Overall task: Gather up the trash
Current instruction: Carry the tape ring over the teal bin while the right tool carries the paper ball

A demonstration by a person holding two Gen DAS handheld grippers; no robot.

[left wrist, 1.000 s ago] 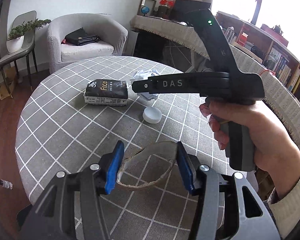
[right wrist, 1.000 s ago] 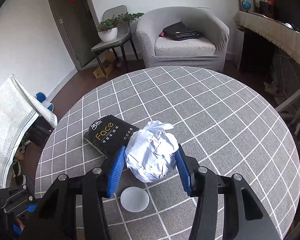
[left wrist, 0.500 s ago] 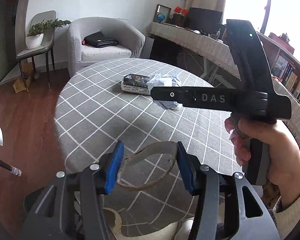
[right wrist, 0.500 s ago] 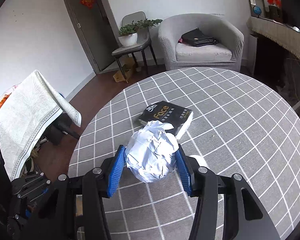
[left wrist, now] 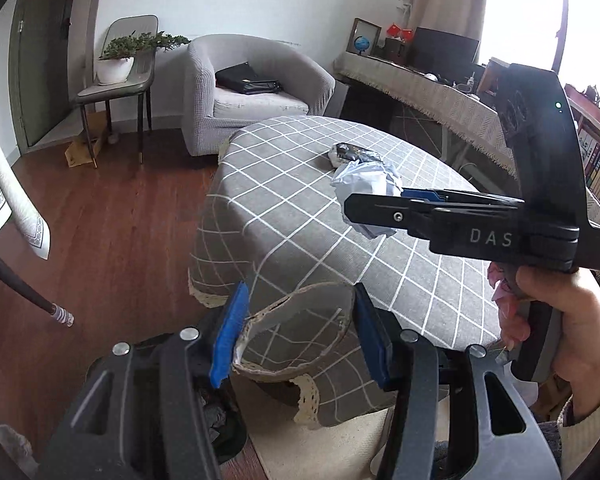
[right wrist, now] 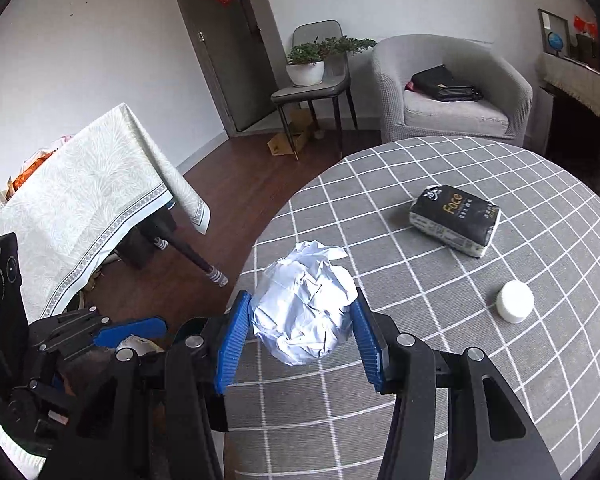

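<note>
Fingers of the left gripper (left wrist: 296, 334), padded in blue, are clenched on a flattened brown cardboard ring (left wrist: 296, 340), which spans the gap between them with its open loop facing forward. This gripper is held out past the edge of the round table with a grey, white-checked cloth (left wrist: 300, 208), over the dark wooden floor (left wrist: 120, 240). The ring touches both pads and hangs in the air off the table.

The right gripper (right wrist: 298, 334) is held low over the near side of the same table, pointing forward and slightly down. In the left wrist view it shows from the side, gripped by the person's right hand (left wrist: 564, 332) around its handle. Its blue fingers (right wrist: 230, 344) grasp a crumpled white paper ball (right wrist: 306, 314), pressed in on the ball's left and right sides. The ball sits clear of the cloth, near the table's rim.

On the table behind lie a black tissue pack marked "Face" (right wrist: 454, 220) and, well apart from it, a small white round cap (right wrist: 515, 301). Neither touches either gripper.
</note>
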